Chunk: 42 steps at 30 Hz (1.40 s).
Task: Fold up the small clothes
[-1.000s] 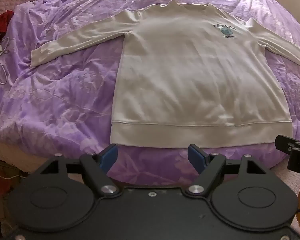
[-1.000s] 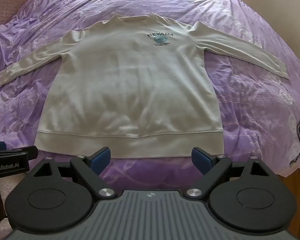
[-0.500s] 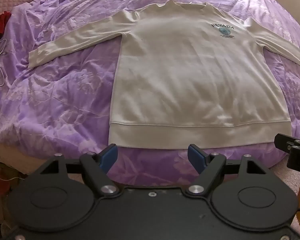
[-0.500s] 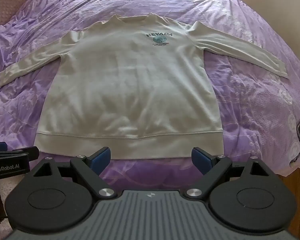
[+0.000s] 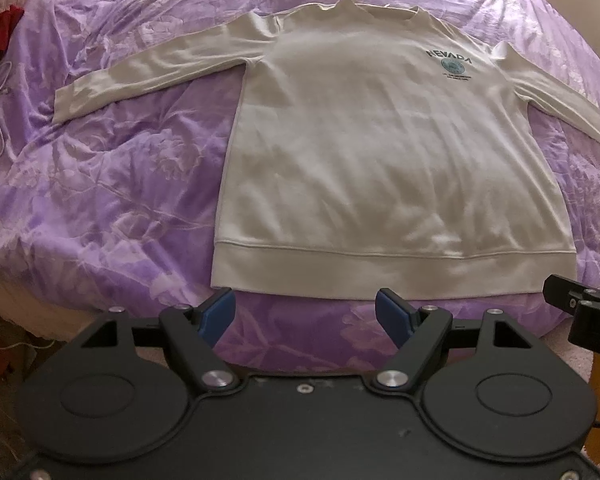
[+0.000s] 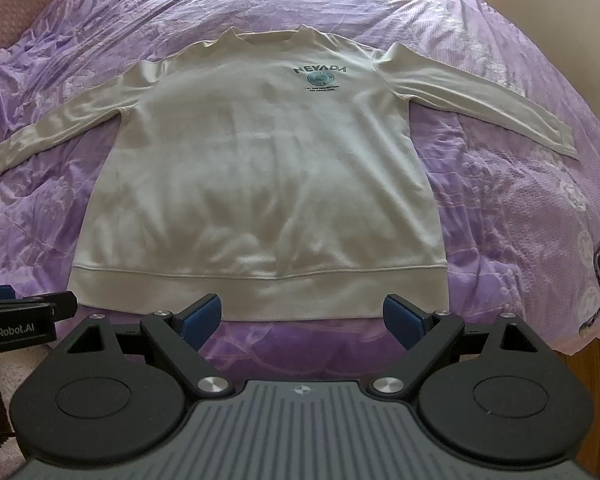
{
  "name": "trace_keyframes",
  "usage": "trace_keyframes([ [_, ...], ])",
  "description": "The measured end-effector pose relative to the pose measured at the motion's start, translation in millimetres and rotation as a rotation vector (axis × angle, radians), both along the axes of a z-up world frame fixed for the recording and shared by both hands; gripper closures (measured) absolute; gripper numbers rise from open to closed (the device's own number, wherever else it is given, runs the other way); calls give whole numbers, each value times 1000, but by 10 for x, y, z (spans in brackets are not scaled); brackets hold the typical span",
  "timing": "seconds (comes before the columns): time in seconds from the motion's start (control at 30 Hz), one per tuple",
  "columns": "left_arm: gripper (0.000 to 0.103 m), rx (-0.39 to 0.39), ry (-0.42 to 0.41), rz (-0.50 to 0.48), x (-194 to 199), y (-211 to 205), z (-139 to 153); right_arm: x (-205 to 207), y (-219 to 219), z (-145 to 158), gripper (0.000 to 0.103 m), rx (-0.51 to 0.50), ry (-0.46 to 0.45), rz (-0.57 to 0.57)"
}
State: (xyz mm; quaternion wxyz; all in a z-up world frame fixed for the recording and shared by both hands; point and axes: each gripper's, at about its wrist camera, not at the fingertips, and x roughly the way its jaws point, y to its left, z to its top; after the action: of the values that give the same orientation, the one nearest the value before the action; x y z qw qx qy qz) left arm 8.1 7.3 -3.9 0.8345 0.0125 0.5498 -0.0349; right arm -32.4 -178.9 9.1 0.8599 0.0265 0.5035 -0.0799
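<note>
Cream sweatshirt [image 6: 260, 168] flat, sleeves spread

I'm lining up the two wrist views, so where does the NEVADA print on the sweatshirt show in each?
Left wrist view: the NEVADA print sits upper right, near the sweatshirt's right shoulder.
Right wrist view: the print sits upper centre, just below the collar.
Shared landmark: the sweatshirt's hem band, lying flat just beyond both open grippers, left gripper and right gripper.
</note>
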Motion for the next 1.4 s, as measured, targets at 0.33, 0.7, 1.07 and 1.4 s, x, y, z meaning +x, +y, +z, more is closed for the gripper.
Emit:
trace_keyframes([
  [0.33, 24, 27, -18, -26, -9, -60, 26, 15, -8, 16, 0, -2, -3, 4],
  [0.7, 24, 36, -21, -35, 13, -78, 41, 18, -9, 15, 0, 0, -2, 2],
  [1.07, 24, 40, -24, -43, 29, -80, 50, 36, -7, 9, 0, -1, 1, 7],
  [1.4, 24, 32, -24, -42, 52, -80, 44, 46, -22, 19, 0, -2, 5, 2],
])
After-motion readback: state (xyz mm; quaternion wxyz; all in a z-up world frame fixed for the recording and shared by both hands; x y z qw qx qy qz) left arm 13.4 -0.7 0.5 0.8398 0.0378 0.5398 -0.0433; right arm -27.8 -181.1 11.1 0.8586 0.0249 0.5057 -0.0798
